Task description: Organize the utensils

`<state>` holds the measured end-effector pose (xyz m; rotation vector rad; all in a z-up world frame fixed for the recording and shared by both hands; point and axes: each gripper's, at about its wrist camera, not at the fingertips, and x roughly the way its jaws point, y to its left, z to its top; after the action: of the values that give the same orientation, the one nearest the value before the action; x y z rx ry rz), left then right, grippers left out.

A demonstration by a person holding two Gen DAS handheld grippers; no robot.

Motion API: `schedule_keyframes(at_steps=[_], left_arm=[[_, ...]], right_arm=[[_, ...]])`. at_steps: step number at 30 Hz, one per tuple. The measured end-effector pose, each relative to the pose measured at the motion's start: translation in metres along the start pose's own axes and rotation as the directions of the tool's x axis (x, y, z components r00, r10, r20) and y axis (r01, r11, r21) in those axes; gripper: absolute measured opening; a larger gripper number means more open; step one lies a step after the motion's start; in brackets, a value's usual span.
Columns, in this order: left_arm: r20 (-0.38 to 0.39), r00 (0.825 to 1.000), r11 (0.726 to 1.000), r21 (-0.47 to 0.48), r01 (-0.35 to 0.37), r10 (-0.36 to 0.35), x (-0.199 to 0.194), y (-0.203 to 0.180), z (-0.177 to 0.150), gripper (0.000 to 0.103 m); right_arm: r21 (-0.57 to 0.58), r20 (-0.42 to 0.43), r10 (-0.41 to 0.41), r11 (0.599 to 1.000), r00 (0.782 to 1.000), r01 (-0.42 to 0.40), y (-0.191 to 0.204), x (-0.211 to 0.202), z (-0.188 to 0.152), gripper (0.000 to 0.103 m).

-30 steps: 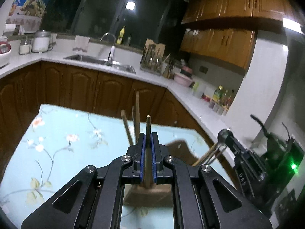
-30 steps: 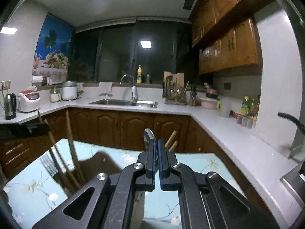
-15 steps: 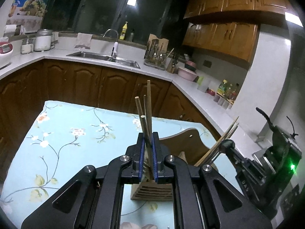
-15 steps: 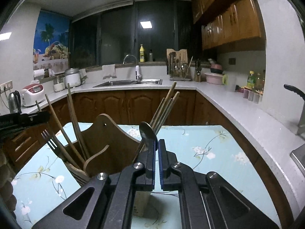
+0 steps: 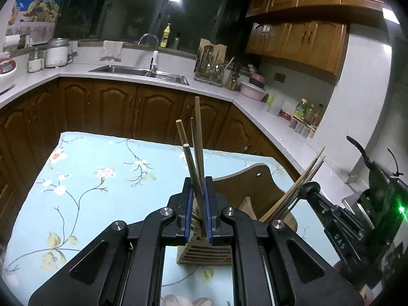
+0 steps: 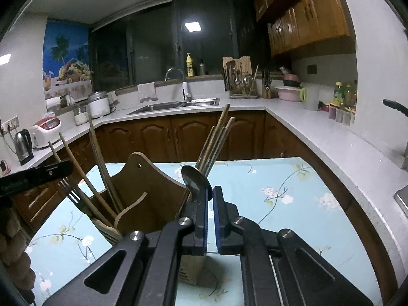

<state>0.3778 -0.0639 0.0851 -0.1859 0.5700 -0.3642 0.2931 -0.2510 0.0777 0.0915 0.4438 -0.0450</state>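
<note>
The left tongs (image 5: 197,199) are nearly closed around the wooden sticks (image 5: 196,150), which rise between the blue pads; whether the pads actually pinch them cannot be told. The sticks stand in the left compartment of the wooden holder (image 5: 204,253), which sits on the floral desk (image 5: 102,178). A fork (image 6: 74,196) stands in the same compartment. The right tongs (image 6: 209,204) are almost closed, a thin gap showing between the pads, and the spoon (image 6: 195,181) lies against the left pad with its bowl above the tips; a firm grip cannot be confirmed. The chopsticks (image 6: 216,142) lean in the holder's right compartment, just behind the spoon. The holder's arched backboard (image 6: 142,178) separates the two compartments.
</note>
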Motion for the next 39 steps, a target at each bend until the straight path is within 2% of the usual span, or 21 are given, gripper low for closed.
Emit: schedule_keyframes(at_steps=[2,4,5,7,9,11,13,17,18,19,20,22,24,28,35,39], left_arm=[[-0.007,1.0,1.0,-0.005,0.003,-0.003,0.001,0.001,0.0,0.011],[-0.016,1.0,1.0,-0.016,0.003,-0.004,0.002,0.002,0.0,0.023],[-0.014,1.0,1.0,-0.023,0.008,-0.008,0.001,0.003,0.0,0.026],[-0.011,1.0,1.0,-0.026,0.003,-0.003,-0.002,0.003,-0.002,0.027],[-0.01,1.0,1.0,-0.03,0.007,-0.007,-0.005,0.003,-0.004,0.032],[0.0,1.0,0.999,-0.031,0.008,-0.008,-0.011,0.002,-0.007,0.036],[0.012,1.0,0.999,-0.033,0.011,-0.011,-0.017,0.001,-0.008,0.043],[0.031,0.999,0.999,-0.036,0.011,-0.01,-0.031,0.0,-0.012,0.052],[0.032,0.999,0.999,-0.035,0.005,-0.004,-0.034,0.0,-0.014,0.056],[0.036,0.999,0.999,-0.036,-0.005,0.007,-0.038,0.0,-0.016,0.066],[0.042,0.999,0.999,-0.039,-0.016,0.017,-0.042,0.001,-0.019,0.077],[0.053,0.997,0.997,-0.054,-0.051,0.054,-0.049,0.004,-0.026,0.092],[0.052,0.997,0.996,-0.071,-0.06,0.064,-0.055,0.008,-0.034,0.093],[0.033,0.995,0.992,-0.093,-0.086,0.09,-0.068,0.017,-0.051,0.095],[0.034,0.993,0.984,-0.144,-0.109,0.115,-0.105,0.036,-0.078,0.097],[0.031,0.993,0.984,-0.139,-0.111,0.116,-0.128,0.039,-0.097,0.097]], right_arm=[[0.009,-0.006,0.003,1.0,1.0,-0.003,-0.001,-0.001,0.001,0.007],[0.018,-0.01,0.0,1.0,1.0,0.001,-0.003,-0.003,0.003,0.01],[0.02,-0.01,0.002,1.0,1.0,-0.002,-0.005,-0.003,0.004,0.013],[0.024,-0.008,0.008,1.0,1.0,-0.008,-0.006,-0.006,0.005,0.033],[0.026,-0.001,0.011,1.0,1.0,-0.011,-0.007,-0.009,0.005,0.04],[0.033,-0.002,0.012,0.999,1.0,-0.012,-0.009,-0.011,0.003,0.041],[0.049,-0.004,0.016,0.999,1.0,-0.016,-0.011,-0.012,0.003,0.05],[0.056,-0.013,0.02,0.998,1.0,-0.019,-0.012,-0.014,0.0,0.055],[0.058,-0.015,0.017,0.998,1.0,-0.016,-0.012,-0.015,-0.001,0.061],[0.061,-0.017,0.015,0.998,1.0,-0.014,-0.012,-0.017,-0.003,0.07],[0.063,-0.017,0.017,0.998,1.0,-0.015,-0.011,-0.018,-0.004,0.072],[0.065,-0.016,0.021,0.998,1.0,-0.02,-0.011,-0.021,-0.007,0.074],[0.065,-0.019,0.03,0.997,0.999,-0.029,-0.01,-0.024,-0.01,0.077],[0.06,-0.011,0.051,0.997,0.999,-0.051,-0.005,-0.037,-0.017,0.091],[0.083,0.002,0.094,0.992,0.996,-0.094,-0.003,-0.071,-0.035,0.095],[0.103,0.006,0.12,0.987,0.993,-0.12,-0.003,-0.097,-0.048,0.1]])
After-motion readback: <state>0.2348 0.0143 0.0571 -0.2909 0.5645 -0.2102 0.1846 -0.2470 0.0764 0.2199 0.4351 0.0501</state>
